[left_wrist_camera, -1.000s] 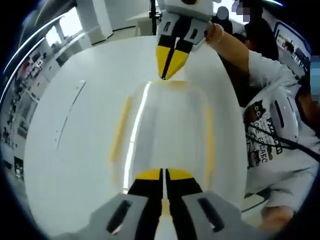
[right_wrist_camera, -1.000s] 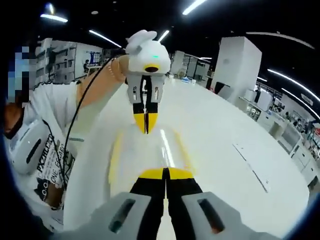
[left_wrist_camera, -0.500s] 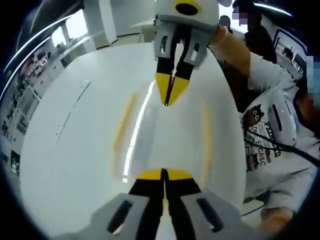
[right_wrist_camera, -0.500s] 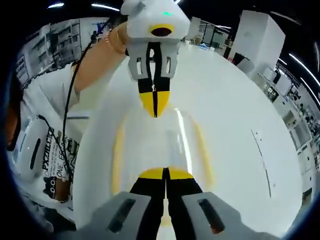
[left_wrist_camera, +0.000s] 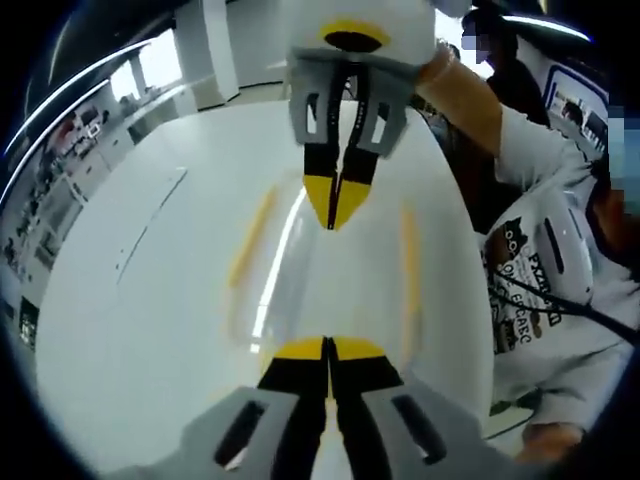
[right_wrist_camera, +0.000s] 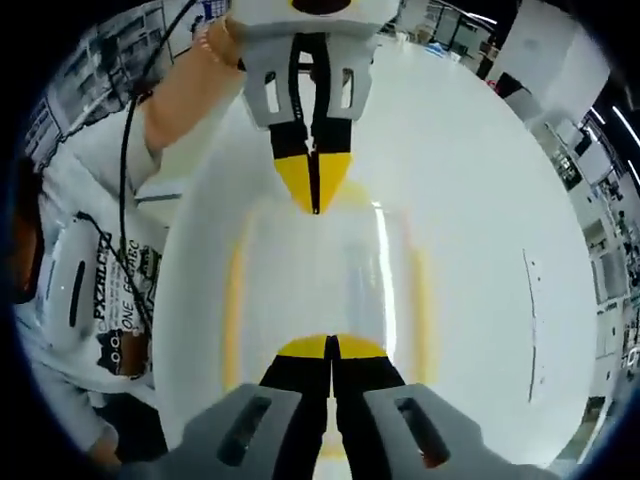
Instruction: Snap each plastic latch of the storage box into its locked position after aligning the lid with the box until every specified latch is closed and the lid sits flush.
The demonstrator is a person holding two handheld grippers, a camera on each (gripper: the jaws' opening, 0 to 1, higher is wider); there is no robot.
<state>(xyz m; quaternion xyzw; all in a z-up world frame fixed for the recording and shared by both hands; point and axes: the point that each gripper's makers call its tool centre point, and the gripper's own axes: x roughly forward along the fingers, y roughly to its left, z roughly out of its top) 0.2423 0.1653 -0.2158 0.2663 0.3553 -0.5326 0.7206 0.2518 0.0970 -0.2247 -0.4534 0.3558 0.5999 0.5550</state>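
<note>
The clear storage box (right_wrist_camera: 325,280) lies on the white tabletop (right_wrist_camera: 480,200) between both tongs, left tongs (left_wrist_camera: 328,352) and right tongs (right_wrist_camera: 330,350) pinched shut, empty. Press evenly downward on opposite yellow latches (right_wrist_camera: 233,300).

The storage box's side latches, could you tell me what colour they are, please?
Yellow, on a clear storage box; the side latches show best in the right gripper view.
</note>
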